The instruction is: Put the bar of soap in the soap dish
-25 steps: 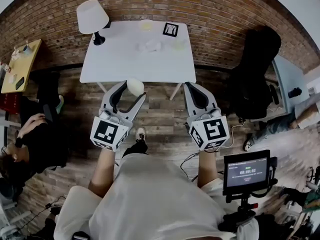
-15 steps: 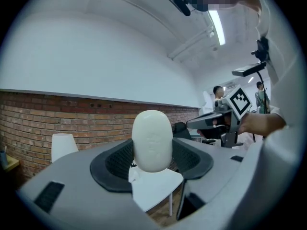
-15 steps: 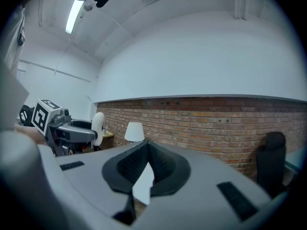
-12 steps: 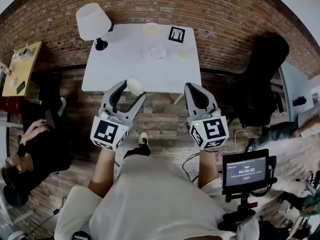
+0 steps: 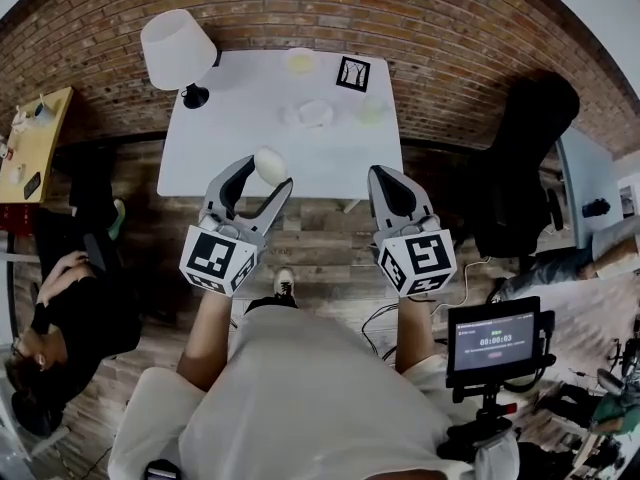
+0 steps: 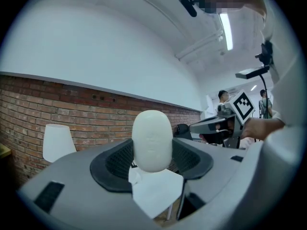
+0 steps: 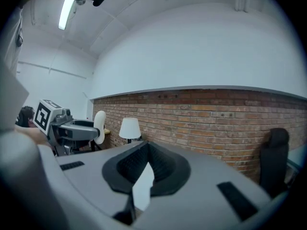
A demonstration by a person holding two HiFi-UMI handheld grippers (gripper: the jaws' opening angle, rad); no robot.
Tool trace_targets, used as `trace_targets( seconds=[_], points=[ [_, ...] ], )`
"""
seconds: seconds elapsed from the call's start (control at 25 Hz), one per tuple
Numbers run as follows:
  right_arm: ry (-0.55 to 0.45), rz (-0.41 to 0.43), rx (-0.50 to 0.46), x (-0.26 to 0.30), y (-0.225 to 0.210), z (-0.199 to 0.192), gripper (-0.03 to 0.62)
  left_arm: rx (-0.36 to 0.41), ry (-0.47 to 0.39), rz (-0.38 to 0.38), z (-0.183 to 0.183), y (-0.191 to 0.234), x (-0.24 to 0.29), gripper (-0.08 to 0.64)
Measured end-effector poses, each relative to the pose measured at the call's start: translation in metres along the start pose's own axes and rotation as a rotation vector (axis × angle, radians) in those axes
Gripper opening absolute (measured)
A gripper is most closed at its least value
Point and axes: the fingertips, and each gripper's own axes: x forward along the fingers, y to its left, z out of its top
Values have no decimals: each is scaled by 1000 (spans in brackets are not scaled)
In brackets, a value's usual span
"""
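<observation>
My left gripper (image 5: 266, 176) is shut on a white oval bar of soap (image 5: 269, 164), which stands upright between its dark pads (image 6: 152, 140). It hovers over the front edge of the white table (image 5: 220, 148). A pale white soap dish (image 5: 310, 114) lies toward the middle of the table's far half, well beyond the soap. My right gripper (image 5: 391, 194) hangs level with the left one, in front of the table's right end, jaws together with nothing between them (image 7: 145, 150). The right gripper view also shows the left gripper (image 7: 72, 128) with the soap (image 7: 100, 127).
A white lamp (image 5: 177, 52) stands at the table's far left corner. A black-and-white marker card (image 5: 351, 73) and two pale round items (image 5: 300, 60) (image 5: 369, 110) lie near the back. A black chair (image 5: 520, 168) stands right, a seated person (image 5: 60, 298) left, a monitor (image 5: 495, 343) lower right.
The table has come closer in the head view. The soap, earlier short of the table's front edge, now overlaps it. Both grippers keep their state.
</observation>
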Motion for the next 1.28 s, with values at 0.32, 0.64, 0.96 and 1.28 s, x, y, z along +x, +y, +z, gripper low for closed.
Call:
trace_targets(
  seconds=[0.32,0.64,0.96,1.28],
  points=[
    [30,-6,-3,44,-8,-5,3,-33,11,-16,-15,34,30,259],
    [63,-42,0,76,-20,-23,3,-32,51,-64,-39,55,55,259],
    [68,-63,17,96,-50,-48,3,-24,98,-69,-66,67,81,258],
    [106,-61,83,126,-83,-92,3,-23,121,-81,-91,69,121,258]
  ],
)
